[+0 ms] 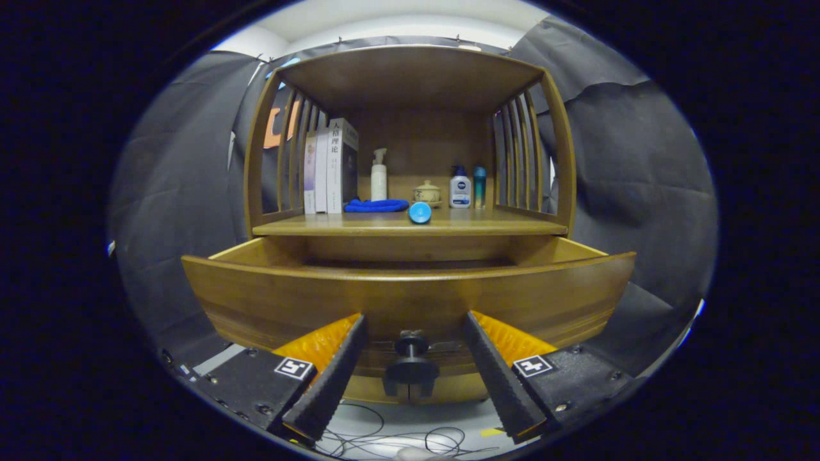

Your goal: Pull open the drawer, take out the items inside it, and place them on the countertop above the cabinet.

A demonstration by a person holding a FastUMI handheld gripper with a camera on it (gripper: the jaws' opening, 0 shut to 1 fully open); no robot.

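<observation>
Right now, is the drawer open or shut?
Open: the drawer juts out from under the countertop; its knob sits between spread, untouching fingers.

Far beyond the tool (413, 358), a white book (334, 166) stands on the counter (512, 225). Its spine has big Chinese letters that read 人格理论. A small white bottle (460, 191) further right has a dark round sign, too small to read.

Smooth satin wood drawer (410, 294), matt dark knob (411, 349), ridged jaws
</observation>
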